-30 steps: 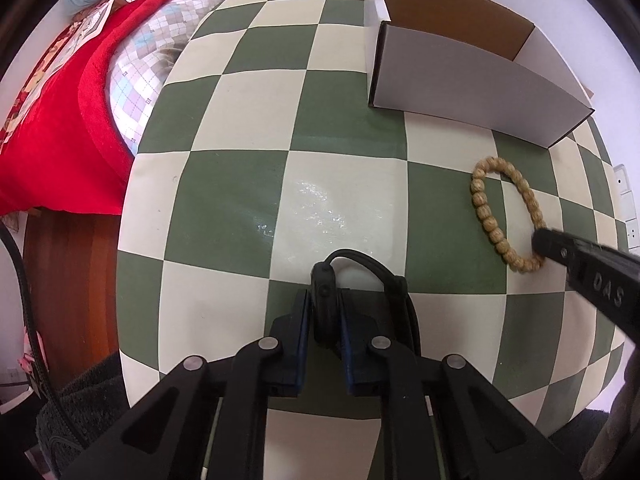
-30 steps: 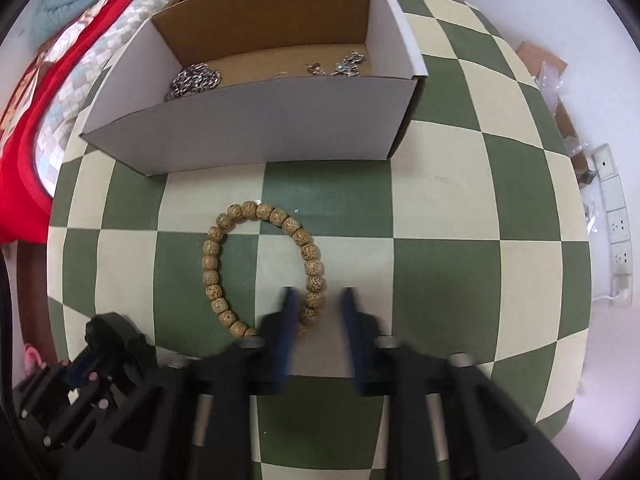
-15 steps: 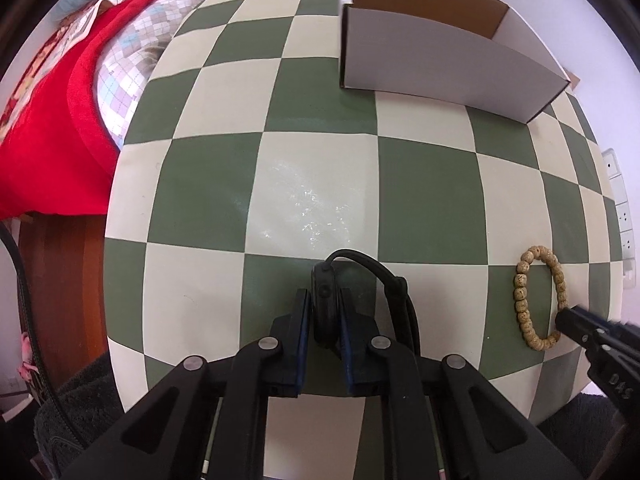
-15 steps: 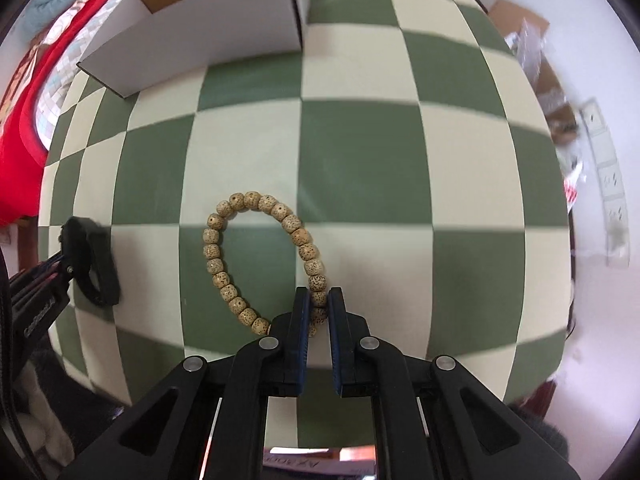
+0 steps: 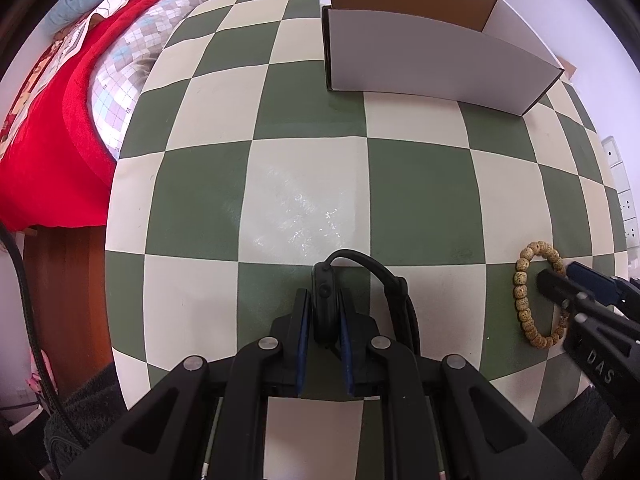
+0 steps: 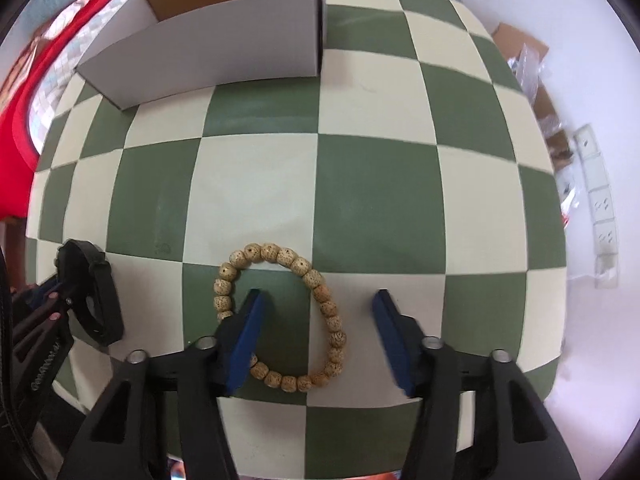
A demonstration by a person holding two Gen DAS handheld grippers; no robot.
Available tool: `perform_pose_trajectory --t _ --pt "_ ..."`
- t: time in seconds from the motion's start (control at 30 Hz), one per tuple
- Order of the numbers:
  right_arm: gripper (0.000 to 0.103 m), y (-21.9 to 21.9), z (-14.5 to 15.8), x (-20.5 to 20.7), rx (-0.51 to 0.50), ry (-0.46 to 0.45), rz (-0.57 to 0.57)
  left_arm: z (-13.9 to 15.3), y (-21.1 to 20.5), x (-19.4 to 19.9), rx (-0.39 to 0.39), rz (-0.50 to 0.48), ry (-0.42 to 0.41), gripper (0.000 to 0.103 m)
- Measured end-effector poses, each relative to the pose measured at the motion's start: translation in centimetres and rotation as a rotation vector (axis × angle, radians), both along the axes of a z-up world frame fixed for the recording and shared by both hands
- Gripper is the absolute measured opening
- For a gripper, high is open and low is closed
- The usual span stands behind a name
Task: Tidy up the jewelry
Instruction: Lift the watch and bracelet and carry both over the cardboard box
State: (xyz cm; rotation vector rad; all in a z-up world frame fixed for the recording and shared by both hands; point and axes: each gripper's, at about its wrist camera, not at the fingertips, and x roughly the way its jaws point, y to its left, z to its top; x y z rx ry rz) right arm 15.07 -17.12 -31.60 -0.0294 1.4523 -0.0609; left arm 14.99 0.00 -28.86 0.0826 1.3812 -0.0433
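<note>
While the right gripper (image 6: 318,320) pointed straight down over the green-and-cream chequered surface (image 6: 380,200), its blue-padded jaws had just been opening and stood released, touching nothing. A round bracelet of tan, speckled wooden beads (image 6: 280,316) lay flat on the surface directly beneath them. One jaw stood inside the ring of beads and the other outside it, so one side of the ring ran between the two pads, clear of both. That side ran roughly from the far edge of the ring back toward the camera, crosswise to the line on which the jaws would close. The right gripper was plainly the nearer to the bracelet; the left gripper (image 5: 324,320) sat well off to one side.

The left jaws were clenched on a black band-shaped object (image 5: 326,300), perhaps a watch or wrist strap, held upright with a black loop curling off one side. Beyond both grippers, well apart from the bracelet, stood an open white cardboard box with a brown interior (image 6: 224,52); its contents were hidden by the near wall.

The beads looked hard, evenly sized and strung in a loose, slightly oval loop, likely to sag when lifted by one side.
</note>
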Motion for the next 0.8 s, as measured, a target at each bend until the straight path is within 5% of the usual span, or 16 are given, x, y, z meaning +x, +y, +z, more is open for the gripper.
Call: perform_pose_trajectory --t 0.13,0.5,0.8 --pt "0.011 0.7 0.2 0.4 -0.002 0.000 0.025 0.0 0.0 0.1 -0.001 0.000 0.002 0.011" --pt "0.009 -1.2 2.4 0.9 0.170 -0.063 -0.068 3.4 0.0 0.3 -0.055 -0.019 -0.038 0.010" --pt "0.009 -1.8 11.4 2.2 0.303 -0.221 -0.073 12.1 -0.8 4.0 -0.158 -0.084 -0.144 0.010"
